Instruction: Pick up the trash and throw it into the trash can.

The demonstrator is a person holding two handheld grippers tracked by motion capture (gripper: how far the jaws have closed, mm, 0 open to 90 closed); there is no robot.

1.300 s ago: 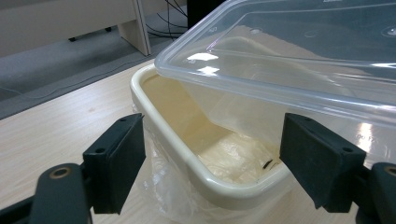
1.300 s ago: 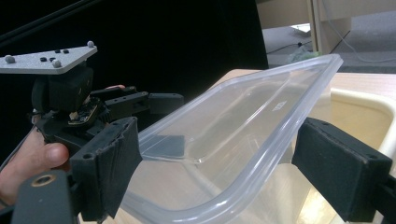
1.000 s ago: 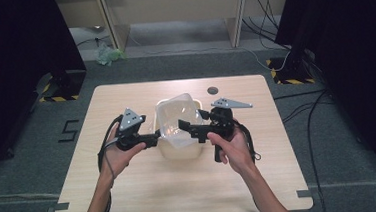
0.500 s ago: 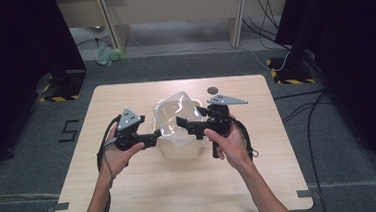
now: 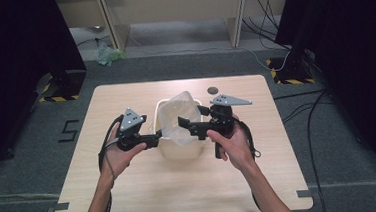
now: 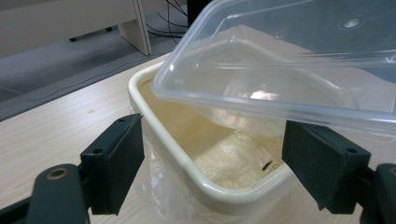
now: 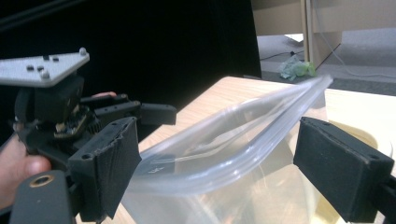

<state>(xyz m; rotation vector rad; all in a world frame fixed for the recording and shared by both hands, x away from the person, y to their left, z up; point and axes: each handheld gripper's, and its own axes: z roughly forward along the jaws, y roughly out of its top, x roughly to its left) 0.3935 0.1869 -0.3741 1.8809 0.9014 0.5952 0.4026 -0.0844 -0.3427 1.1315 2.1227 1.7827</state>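
A cream rectangular container (image 5: 164, 106) stands at the middle of the table, with crinkled clear film on its outside wall (image 6: 161, 186). A clear plastic lid (image 5: 184, 115) hangs tilted over it, its left side raised. My right gripper (image 5: 193, 123) is shut on the lid (image 7: 224, 140), which spans bowed from one jaw to the other. My left gripper (image 5: 156, 138) is open at the container's left side. Its jaws straddle a corner of the rim (image 6: 140, 93) without squeezing it, and the lid (image 6: 280, 56) hangs above them.
A small dark round object (image 5: 213, 89) lies on the table (image 5: 132, 200) behind the container. The left gripper's grey plate (image 7: 42, 65) and a hand sit close beyond the lid. Cables trail over the grey floor; desk legs and a green scrap (image 5: 108, 54) lie beyond.
The lid has lifted off the container and tipped up, carried by my right gripper, which shifted slightly left. The left gripper has stayed at the container's left side.
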